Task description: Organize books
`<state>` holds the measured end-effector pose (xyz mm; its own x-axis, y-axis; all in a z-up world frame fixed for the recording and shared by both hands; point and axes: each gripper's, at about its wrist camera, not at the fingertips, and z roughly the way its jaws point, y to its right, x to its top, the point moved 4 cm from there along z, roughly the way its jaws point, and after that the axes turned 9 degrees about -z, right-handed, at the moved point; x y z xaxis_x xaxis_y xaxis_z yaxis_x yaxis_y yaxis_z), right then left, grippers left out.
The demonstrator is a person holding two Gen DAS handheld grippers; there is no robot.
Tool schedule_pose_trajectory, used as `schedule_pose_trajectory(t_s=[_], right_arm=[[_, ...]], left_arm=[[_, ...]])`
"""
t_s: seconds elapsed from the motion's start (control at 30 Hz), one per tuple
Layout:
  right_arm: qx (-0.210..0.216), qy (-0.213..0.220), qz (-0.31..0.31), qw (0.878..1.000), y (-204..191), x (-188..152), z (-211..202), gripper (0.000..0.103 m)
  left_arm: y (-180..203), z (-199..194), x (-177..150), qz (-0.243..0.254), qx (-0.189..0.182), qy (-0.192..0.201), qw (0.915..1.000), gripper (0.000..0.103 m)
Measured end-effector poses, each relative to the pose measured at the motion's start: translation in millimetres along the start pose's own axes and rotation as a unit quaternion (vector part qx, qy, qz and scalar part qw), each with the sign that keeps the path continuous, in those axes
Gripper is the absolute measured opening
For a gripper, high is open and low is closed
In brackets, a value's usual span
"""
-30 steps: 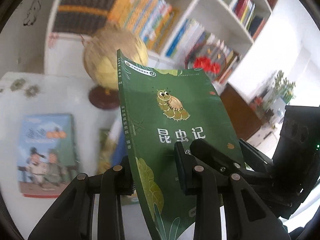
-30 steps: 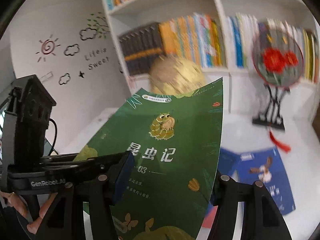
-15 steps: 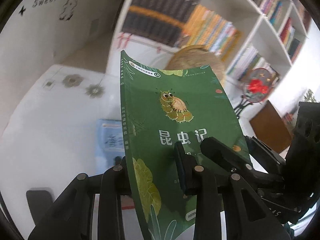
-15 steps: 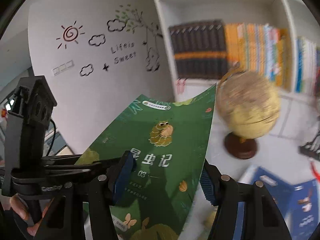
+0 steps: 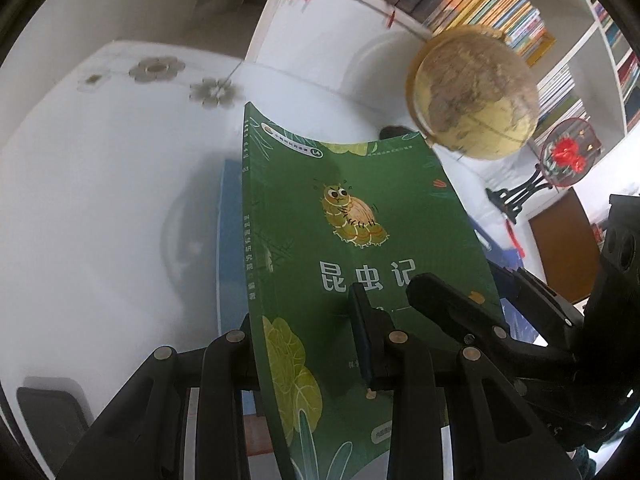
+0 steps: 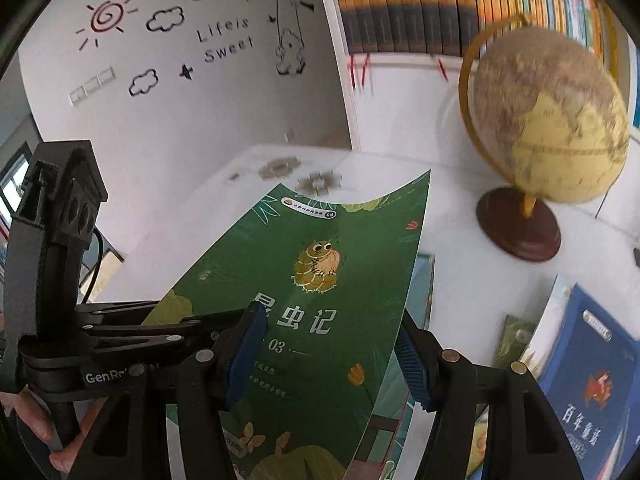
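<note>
A green book (image 5: 360, 240) with a cartoon insect on its cover hangs tilted above the white table (image 5: 100, 200), slightly bowed. My left gripper (image 5: 304, 332) is shut on its lower spine side. My right gripper (image 6: 330, 356) is shut on the lower right edge of the green book (image 6: 320, 280), one blue pad (image 6: 246, 354) on the cover and the other behind it. In the left wrist view the right gripper (image 5: 460, 304) lies across the cover. A light blue book (image 5: 230, 240) lies flat on the table under the green one.
A globe (image 6: 548, 120) on a dark round base stands on the table to the right. A dark blue book (image 6: 588, 380) and others lie at lower right. Full bookshelves (image 6: 400, 4) rise behind. A red-flower fan ornament (image 5: 568, 152) stands beyond the globe. A hand (image 6: 36, 428) holds the left gripper.
Both grippers have carried the green book down and leftward, away from the shelves and over the table. The globe has slid to the right in both views. Both grips are unchanged.
</note>
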<state>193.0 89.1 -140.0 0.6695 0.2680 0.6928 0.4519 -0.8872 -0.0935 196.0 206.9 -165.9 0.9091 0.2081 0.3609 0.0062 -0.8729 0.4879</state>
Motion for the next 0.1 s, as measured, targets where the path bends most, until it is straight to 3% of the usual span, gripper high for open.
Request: schedule_pose_trajectory(t_s=[0.1], right_arm=[[-0.001,-0.011,0.008,1.000,5.0,-6.9,8.7,0.062]], left_arm=[[-1.4,6.0,-4.8,0.003,0.001,-0.010,0.9999,0.027]])
